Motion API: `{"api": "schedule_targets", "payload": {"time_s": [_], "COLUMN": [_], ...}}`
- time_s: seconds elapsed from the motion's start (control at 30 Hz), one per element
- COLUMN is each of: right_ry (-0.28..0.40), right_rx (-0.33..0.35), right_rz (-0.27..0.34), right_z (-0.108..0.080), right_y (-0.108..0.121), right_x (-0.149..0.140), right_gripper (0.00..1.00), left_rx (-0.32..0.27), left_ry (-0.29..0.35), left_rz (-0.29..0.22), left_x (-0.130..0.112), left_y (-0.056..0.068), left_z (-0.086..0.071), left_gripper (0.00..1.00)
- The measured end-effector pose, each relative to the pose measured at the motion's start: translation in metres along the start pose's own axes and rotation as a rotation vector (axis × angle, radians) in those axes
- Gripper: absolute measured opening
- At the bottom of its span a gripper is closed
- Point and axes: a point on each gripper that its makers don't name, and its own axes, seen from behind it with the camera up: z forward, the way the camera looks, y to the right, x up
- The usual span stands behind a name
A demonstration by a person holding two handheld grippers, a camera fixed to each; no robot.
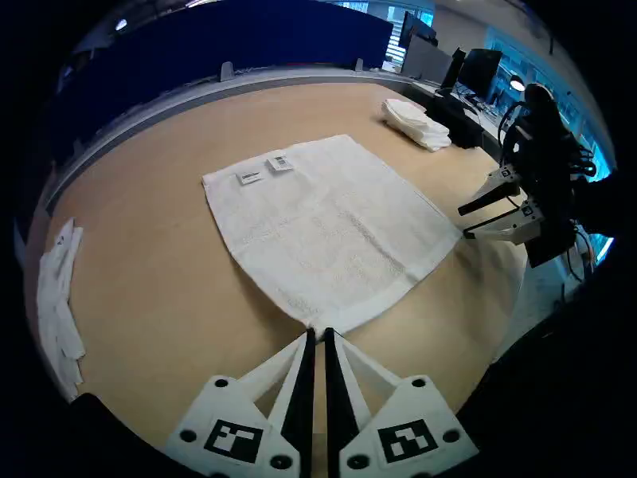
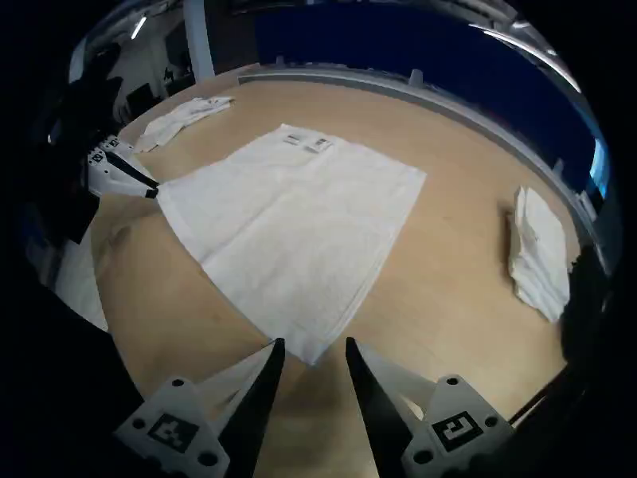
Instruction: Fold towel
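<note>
The left claw (image 1: 319, 334) is closed, its tips pinching the nearest corner of the towel (image 1: 326, 231). The towel spreads flat on the desk (image 1: 159, 263) straight ahead of that claw, with two small tags (image 1: 267, 169) at its far edge. The right claw (image 2: 313, 346) is open, and another towel corner lies just between its two tips without being pressed. A pile of folded cloths (image 2: 537, 251) sits well off to the right of the right claw, and loose cloths (image 2: 183, 115) lie far ahead to its left.
</note>
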Motion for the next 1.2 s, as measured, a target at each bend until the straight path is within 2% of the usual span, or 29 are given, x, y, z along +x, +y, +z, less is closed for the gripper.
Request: {"api": "schedule_targets", "payload": {"time_s": [0.23, 0.47, 0.73, 0.97, 1.2], "right_ry": [-0.019, -0.014, -0.025, -0.022, -0.016], "right_rx": [-0.007, -0.022, -0.008, 0.000, 0.014], "right_rz": [-0.015, -0.009, -0.021, -0.021, -0.006], "right_z": [0.010, 0.011, 0.010, 0.008, 0.002], "right_y": [0.000, 0.005, 0.003, 0.002, 0.000], "right_x": [-0.014, -0.011, -0.011, -0.010, -0.008], "right_gripper": [0.57, 0.32, 0.12, 0.05, 0.04], "left_rx": [-0.001, -0.004, -0.006, -0.004, -0.003], "left_ry": [0.000, 0.000, -0.001, -0.003, -0.004], "left_rz": [-0.002, 0.000, 0.004, 0.001, 0.000], "left_x": [0.001, 0.002, 0.002, -0.001, -0.003], "left_y": [0.001, 0.002, 0.002, 0.000, 0.000], "left_z": [-0.002, -0.003, 0.000, 0.002, 0.001], "left_gripper": [0.08, 0.08, 0.08, 0.08, 0.08]}}
